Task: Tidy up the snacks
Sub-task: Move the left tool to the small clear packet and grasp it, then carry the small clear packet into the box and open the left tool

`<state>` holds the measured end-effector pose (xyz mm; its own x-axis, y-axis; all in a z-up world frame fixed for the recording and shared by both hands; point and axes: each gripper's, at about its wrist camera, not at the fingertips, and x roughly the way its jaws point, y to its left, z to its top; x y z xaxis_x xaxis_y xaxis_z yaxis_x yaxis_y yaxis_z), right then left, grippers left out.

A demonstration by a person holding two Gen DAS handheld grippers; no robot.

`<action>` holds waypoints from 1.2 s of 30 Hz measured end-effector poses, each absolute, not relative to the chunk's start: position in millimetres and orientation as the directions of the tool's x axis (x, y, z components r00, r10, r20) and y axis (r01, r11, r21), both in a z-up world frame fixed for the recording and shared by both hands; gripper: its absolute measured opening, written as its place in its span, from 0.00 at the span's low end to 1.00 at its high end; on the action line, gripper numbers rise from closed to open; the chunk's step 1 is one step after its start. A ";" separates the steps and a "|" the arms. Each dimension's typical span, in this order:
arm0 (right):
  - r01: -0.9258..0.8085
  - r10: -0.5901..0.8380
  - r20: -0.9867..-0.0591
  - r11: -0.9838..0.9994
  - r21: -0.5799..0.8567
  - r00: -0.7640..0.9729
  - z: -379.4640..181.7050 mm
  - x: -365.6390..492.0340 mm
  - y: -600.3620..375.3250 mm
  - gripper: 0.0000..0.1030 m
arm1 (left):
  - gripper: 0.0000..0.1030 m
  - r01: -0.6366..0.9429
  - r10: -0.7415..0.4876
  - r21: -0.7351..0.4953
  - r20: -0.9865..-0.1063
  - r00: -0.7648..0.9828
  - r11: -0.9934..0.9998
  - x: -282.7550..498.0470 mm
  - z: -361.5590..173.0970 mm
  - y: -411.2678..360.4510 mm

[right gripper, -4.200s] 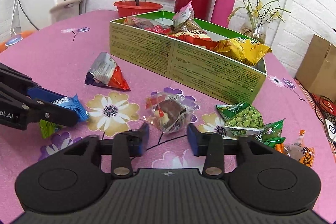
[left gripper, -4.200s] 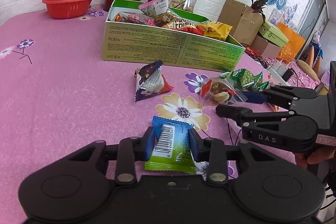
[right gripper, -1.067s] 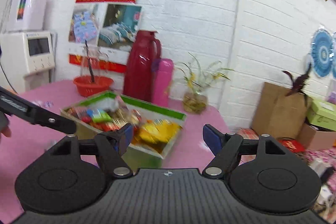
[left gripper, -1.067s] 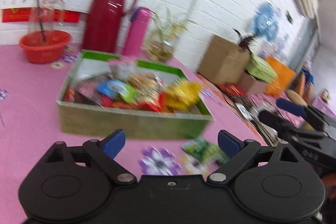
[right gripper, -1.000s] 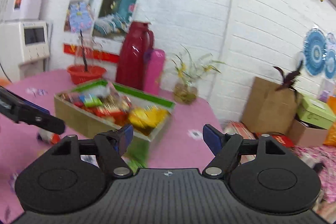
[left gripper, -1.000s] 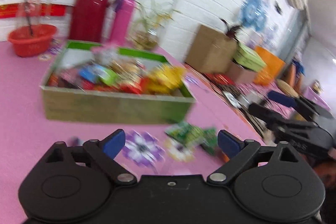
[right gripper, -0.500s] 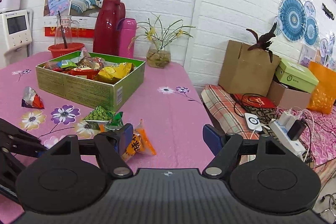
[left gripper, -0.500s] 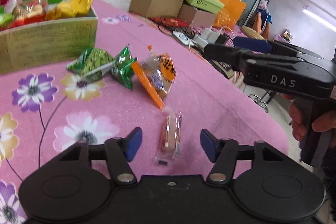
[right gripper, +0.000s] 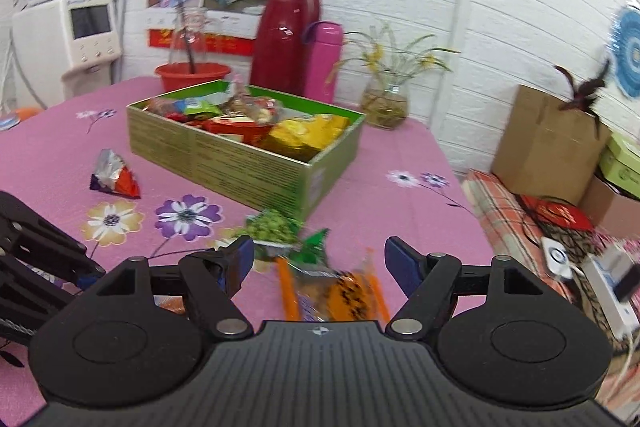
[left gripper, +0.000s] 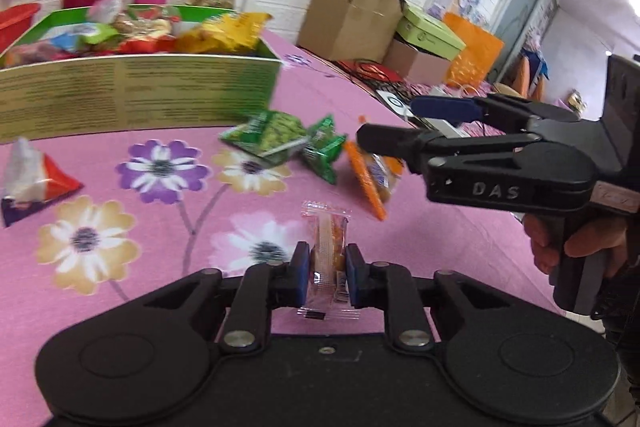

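My left gripper [left gripper: 327,277] is shut on a small clear-wrapped orange snack [left gripper: 329,251] just above the pink flowered tablecloth. My right gripper [right gripper: 320,261] is open, hovering over an orange snack packet [right gripper: 340,297]; it also shows in the left wrist view [left gripper: 416,125], with the orange packet [left gripper: 374,173] under it. Green pea packets [left gripper: 280,135] lie beside the orange one. A triangular red and silver packet [left gripper: 30,181] lies at the left. The green snack box [right gripper: 244,157] holds several packets.
A red thermos [right gripper: 286,35], pink bottle [right gripper: 322,61], flower vase [right gripper: 384,103] and red bowl [right gripper: 192,75] stand behind the box. The table's right edge drops to cardboard boxes [right gripper: 548,143] and a power strip [right gripper: 612,295].
My left gripper has closed on the small orange snack and lifted it slightly. My right gripper has come lower, over the orange packet.
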<state>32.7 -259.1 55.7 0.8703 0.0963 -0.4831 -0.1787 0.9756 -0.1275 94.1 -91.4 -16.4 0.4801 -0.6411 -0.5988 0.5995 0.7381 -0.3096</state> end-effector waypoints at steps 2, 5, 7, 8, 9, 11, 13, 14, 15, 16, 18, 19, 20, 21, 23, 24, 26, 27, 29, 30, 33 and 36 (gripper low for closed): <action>-0.218 0.111 -0.512 0.964 -0.153 0.852 53.5 48.9 -250.3 1.00 | 0.00 0.578 -0.635 -0.322 -0.595 0.493 0.750 97.4 -15.4 -82.0; -0.253 0.095 -0.602 0.950 -0.183 0.793 46.1 78.5 -245.1 0.94 | 0.00 0.556 -0.629 -0.336 -0.597 0.499 0.760 100.8 -16.0 -71.6; -0.263 0.070 -0.676 0.946 -0.188 0.733 38.4 97.0 -246.4 0.90 | 0.00 0.546 -0.627 -0.346 -0.597 0.500 0.763 102.7 -16.4 -66.6; -0.268 0.062 -0.708 0.946 -0.183 0.704 34.7 104.1 -248.0 0.90 | 0.00 0.541 -0.628 -0.352 -0.596 0.500 0.764 104.3 -16.6 -64.6; -0.275 0.063 -0.736 0.946 -0.171 0.674 31.9 110.2 -250.1 0.88 | 0.00 0.536 -0.630 -0.359 -0.594 0.500 0.764 106.0 -16.7 -62.4; -0.283 0.076 -0.770 0.949 -0.139 0.633 27.1 115.6 -253.0 0.63 | 0.00 0.527 -0.632 -0.371 -0.593 0.500 0.765 108.6 -16.8 -58.4; -0.284 0.081 -0.773 0.950 -0.132 0.630 27.5 112.6 -251.8 0.57 | 0.00 0.520 -0.631 -0.377 -0.592 0.502 0.767 110.3 -17.0 -54.3; -0.291 0.082 -0.766 0.946 -0.141 0.638 30.0 108.2 -250.0 0.54 | 0.00 0.516 -0.631 -0.380 -0.590 0.504 0.768 109.9 -17.2 -51.0; -0.296 0.088 -0.751 0.944 -0.148 0.654 33.7 102.3 -248.5 0.54 | 0.00 0.512 -0.631 -0.384 -0.590 0.504 0.768 110.9 -16.7 -48.7; -0.300 0.098 -0.735 0.942 -0.148 0.671 37.4 95.9 -247.6 0.54 | 0.00 0.508 -0.631 -0.388 -0.589 0.505 0.769 112.1 -15.6 -46.5; -0.302 0.117 -0.711 0.943 -0.140 0.693 48.3 85.9 -246.8 0.54 | 0.00 0.504 -0.632 -0.392 -0.582 0.512 0.770 113.8 -10.8 -42.5; -0.302 0.124 -0.695 0.943 -0.140 0.708 53.8 81.2 -246.3 0.54 | 0.00 0.504 -0.632 -0.391 -0.576 0.519 0.770 115.4 -7.2 -41.3; -0.303 0.129 -0.681 0.942 -0.142 0.720 59.4 77.4 -245.6 0.54 | 0.00 0.504 -0.631 -0.388 -0.570 0.527 0.772 116.5 -3.3 -39.9; -0.301 0.134 -0.665 0.943 -0.143 0.735 66.0 75.2 -244.9 0.54 | 0.00 0.503 -0.629 -0.385 -0.561 0.538 0.774 118.4 1.7 -38.1; -0.294 0.147 -0.629 0.946 -0.136 0.763 79.4 73.3 -244.3 0.54 | 0.00 0.501 -0.624 -0.376 -0.542 0.564 0.779 124.6 13.9 -33.7; -0.294 0.157 -0.611 0.947 -0.131 0.776 86.2 73.2 -243.7 0.54 | 0.00 0.499 -0.620 -0.373 -0.533 0.576 0.783 127.4 19.8 -31.7; -0.292 0.173 -0.572 0.949 -0.122 0.802 99.5 84.1 -243.0 0.54 | 0.00 0.493 -0.607 -0.357 -0.512 0.607 0.794 136.1 33.6 -26.9; -0.293 0.183 -0.552 0.949 -0.117 0.813 105.3 85.5 -241.4 0.54 | 0.00 0.489 -0.599 -0.348 -0.504 0.622 0.800 140.0 39.7 -24.9; -0.297 0.203 -0.517 0.949 -0.104 0.831 114.3 92.7 -237.1 0.54 | 0.00 0.478 -0.579 -0.326 -0.491 0.651 0.815 151.4 54.1 -20.6; -0.299 0.211 -0.501 0.949 -0.100 0.839 117.5 96.3 -234.6 0.54 | 0.00 0.470 -0.567 -0.319 -0.485 0.666 0.823 157.3 60.3 -18.3; -0.301 0.233 -0.450 0.950 -0.083 0.862 122.3 108.5 -226.8 0.54 | 0.00 0.437 -0.536 -0.311 -0.453 0.712 0.844 177.6 77.1 -9.0; -0.305 0.259 -0.406 0.951 -0.051 0.876 123.1 123.7 -219.0 0.54 | 0.00 0.392 -0.498 -0.316 -0.426 0.755 0.864 201.2 84.8 -1.1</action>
<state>123.7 -219.0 123.1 0.8762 0.2594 -0.4063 -0.3053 0.9509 -0.0513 201.2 -1.1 84.8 0.7554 -0.4983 -0.4256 0.3921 0.8640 -0.3158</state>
